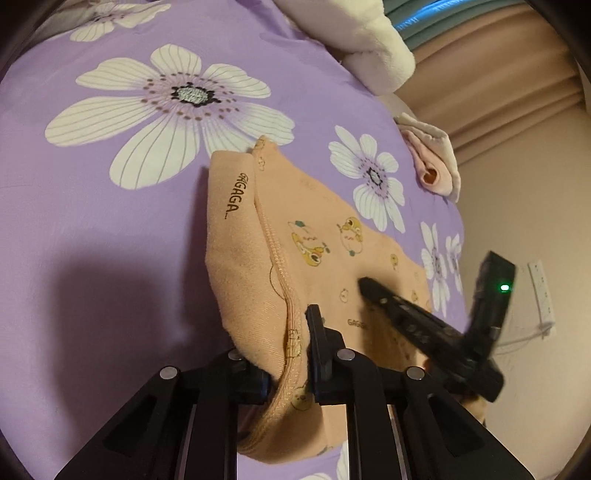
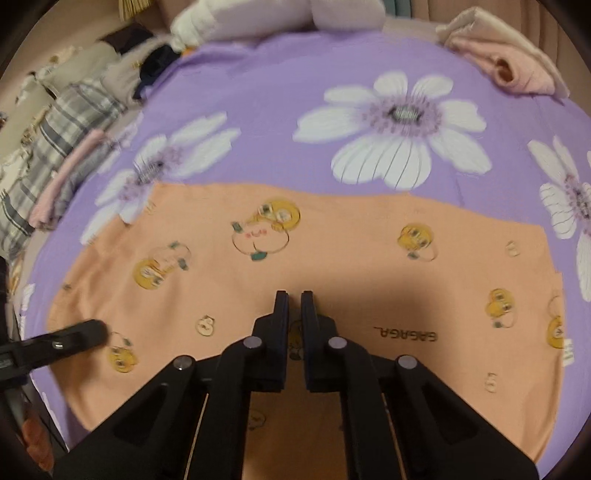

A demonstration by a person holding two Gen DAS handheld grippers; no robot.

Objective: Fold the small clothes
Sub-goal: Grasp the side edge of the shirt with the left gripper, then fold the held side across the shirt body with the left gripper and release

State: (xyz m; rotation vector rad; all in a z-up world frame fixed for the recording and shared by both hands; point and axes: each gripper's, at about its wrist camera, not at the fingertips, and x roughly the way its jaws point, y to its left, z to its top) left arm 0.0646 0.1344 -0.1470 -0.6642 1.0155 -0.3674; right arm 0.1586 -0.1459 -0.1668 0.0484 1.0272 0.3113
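Note:
A small peach garment (image 1: 317,236) printed with yellow cartoon ducks and "GAGAGA" lies on a purple floral bedsheet (image 1: 110,229). In the left wrist view my left gripper (image 1: 291,354) is shut on the garment's waistband edge, which is lifted and folded over. The other gripper reaches in from the right, its tip (image 1: 369,286) resting on the cloth. In the right wrist view the garment (image 2: 332,243) lies spread flat, and my right gripper (image 2: 294,306) hovers over it with jaws nearly together and nothing visibly between them. The left gripper's finger (image 2: 74,338) shows at the left edge.
A folded pink-and-cream garment (image 2: 513,66) lies at the bed's far right corner. White pillows (image 2: 280,14) sit at the head. A pile of plaid and other clothes (image 2: 62,122) lies along the left side. A beige curtain (image 1: 498,74) and a wall socket (image 1: 541,291) lie beyond the bed.

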